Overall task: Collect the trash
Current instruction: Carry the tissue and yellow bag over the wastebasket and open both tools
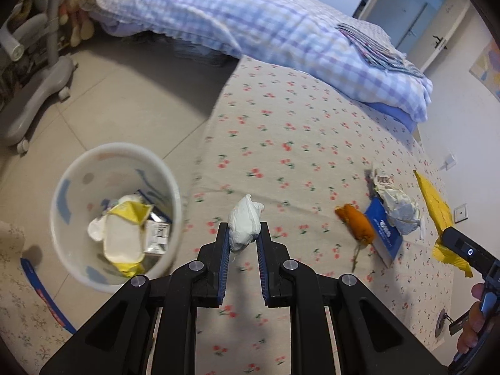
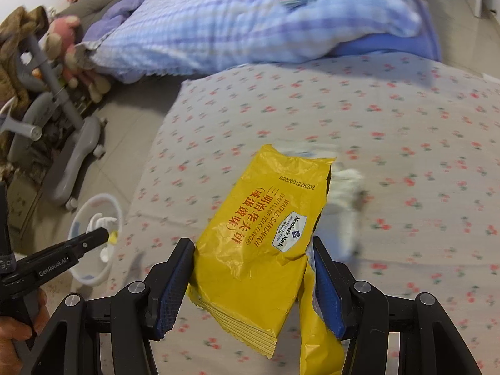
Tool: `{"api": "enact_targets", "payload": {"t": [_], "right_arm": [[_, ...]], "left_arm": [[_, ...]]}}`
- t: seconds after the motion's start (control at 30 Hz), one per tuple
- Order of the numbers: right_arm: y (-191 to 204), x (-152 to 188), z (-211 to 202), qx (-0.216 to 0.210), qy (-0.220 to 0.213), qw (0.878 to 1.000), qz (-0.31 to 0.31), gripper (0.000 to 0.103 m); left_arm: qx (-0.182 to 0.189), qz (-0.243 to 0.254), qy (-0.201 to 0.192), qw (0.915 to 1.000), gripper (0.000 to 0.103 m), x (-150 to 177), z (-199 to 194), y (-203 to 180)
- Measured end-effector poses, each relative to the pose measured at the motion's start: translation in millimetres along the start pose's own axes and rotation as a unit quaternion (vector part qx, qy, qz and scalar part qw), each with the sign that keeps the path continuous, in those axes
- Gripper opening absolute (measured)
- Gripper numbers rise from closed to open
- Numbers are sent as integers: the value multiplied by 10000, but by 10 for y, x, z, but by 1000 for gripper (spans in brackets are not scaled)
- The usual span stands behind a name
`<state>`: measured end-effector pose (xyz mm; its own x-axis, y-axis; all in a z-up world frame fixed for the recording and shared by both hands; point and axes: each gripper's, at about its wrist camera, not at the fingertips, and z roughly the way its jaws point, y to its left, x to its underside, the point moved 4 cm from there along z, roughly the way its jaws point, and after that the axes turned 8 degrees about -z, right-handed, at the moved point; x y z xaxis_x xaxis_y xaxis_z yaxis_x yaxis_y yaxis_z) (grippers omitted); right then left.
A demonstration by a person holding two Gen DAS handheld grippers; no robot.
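Note:
My left gripper (image 1: 243, 234) is shut on a crumpled white tissue wad (image 1: 244, 222), held above the cherry-print bed sheet (image 1: 281, 118) near its edge. The white trash bin (image 1: 78, 168) stands on the floor to the left, with yellow wrappers and paper inside. My right gripper (image 2: 253, 256) is shut on a yellow waffle-sandwich wrapper (image 2: 268, 218), lifted over the bed. On the sheet to the right lie an orange scrap (image 1: 356, 222), a blue packet (image 1: 383, 234) and crumpled white paper (image 1: 398, 206). The bin (image 2: 78, 228) appears at lower left in the right wrist view, partly behind the left gripper's finger (image 2: 90, 239).
A checked purple-and-white duvet (image 1: 250, 15) is piled at the head of the bed. A grey wheeled chair base (image 1: 37, 100) stands on the tiled floor beside stuffed toys (image 2: 65, 50). A blue strip (image 1: 47, 300) lies on the floral rug at lower left. A hand (image 2: 18, 328) grips the left tool.

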<state>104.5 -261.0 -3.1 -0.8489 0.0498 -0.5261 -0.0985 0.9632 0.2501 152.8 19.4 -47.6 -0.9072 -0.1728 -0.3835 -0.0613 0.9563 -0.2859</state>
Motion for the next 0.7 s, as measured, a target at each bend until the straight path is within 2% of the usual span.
{"api": "enact_targets", "payload": {"t": [0.27, 0.4, 0.5, 0.7], "right_arm": [[674, -40, 402, -288, 225, 9983, -445, 63], [892, -50, 572, -431, 310, 9971, -537, 63], [1045, -50, 690, -490, 382, 9962, -616, 63], [1312, -47, 912, -552, 504, 9940, -801, 63]], "left_arm": [[-332, -420, 41, 9986, 18, -31, -63, 676], [-469, -613, 103, 9970, 18, -78, -43, 962], [-476, -821, 217, 9952, 18, -105, 0, 1162], [-409, -851, 183, 9954, 19, -181, 3, 1315]]}}
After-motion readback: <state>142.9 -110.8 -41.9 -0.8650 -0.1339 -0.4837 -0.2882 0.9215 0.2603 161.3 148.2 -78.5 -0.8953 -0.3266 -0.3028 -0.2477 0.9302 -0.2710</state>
